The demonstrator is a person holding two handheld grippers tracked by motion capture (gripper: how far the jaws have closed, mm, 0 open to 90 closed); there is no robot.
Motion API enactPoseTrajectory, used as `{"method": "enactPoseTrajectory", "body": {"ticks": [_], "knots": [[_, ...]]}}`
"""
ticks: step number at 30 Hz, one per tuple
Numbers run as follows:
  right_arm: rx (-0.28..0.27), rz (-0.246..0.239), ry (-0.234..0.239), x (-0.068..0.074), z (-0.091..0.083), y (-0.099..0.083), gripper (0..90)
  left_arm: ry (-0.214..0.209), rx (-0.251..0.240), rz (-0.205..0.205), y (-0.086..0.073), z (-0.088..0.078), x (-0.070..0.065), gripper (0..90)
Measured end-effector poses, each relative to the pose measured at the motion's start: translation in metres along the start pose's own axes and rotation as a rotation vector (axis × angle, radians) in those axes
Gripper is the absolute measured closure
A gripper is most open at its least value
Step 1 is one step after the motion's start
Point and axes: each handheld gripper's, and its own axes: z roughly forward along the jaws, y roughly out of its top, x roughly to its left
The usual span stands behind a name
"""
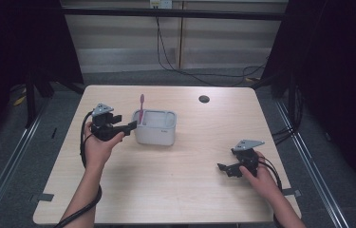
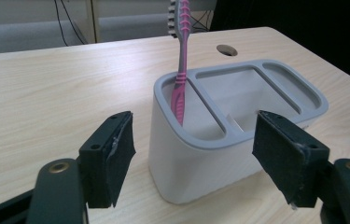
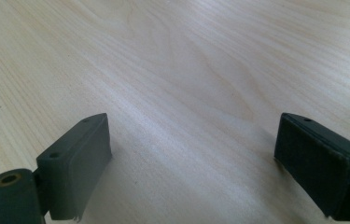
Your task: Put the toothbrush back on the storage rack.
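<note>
- Right gripper [image 1: 224, 167] sits nearest me, low over bare table [image 1: 180, 190], jaws wide, holding nothing; I think it waits.
- Left gripper [image 1: 132, 126] gapes empty beside the holder [image 1: 155, 127].
- Pink toothbrush [image 2: 180, 70] stands up in its end slot, propped by the rim.

Grey caddy [image 1: 154, 128] stands left of centre on the counter [image 1: 204, 190], just beside the left hand-held gripper [image 1: 127, 127]; pink toothbrush [image 1: 141, 107] upright in its left compartment. Near, centre and far-right counter lie open. Right hand-held gripper [image 1: 223, 168], jaws apart, over bare wood.
</note>
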Motion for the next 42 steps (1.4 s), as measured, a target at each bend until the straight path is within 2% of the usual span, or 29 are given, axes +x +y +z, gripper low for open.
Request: {"method": "enactPoseTrajectory", "body": {"ticks": [31, 42], "knots": [[0.000, 0.000, 0.000, 0.000, 0.000, 0.000, 10.0, -0.020, 0.016, -0.012, -0.022, -0.008, 0.004, 20.9], [0.000, 0.000, 0.000, 0.000, 0.000, 0.000, 10.0, -0.027, 0.036, -0.015, -0.032, -0.009, 0.008, 18.4]]}}
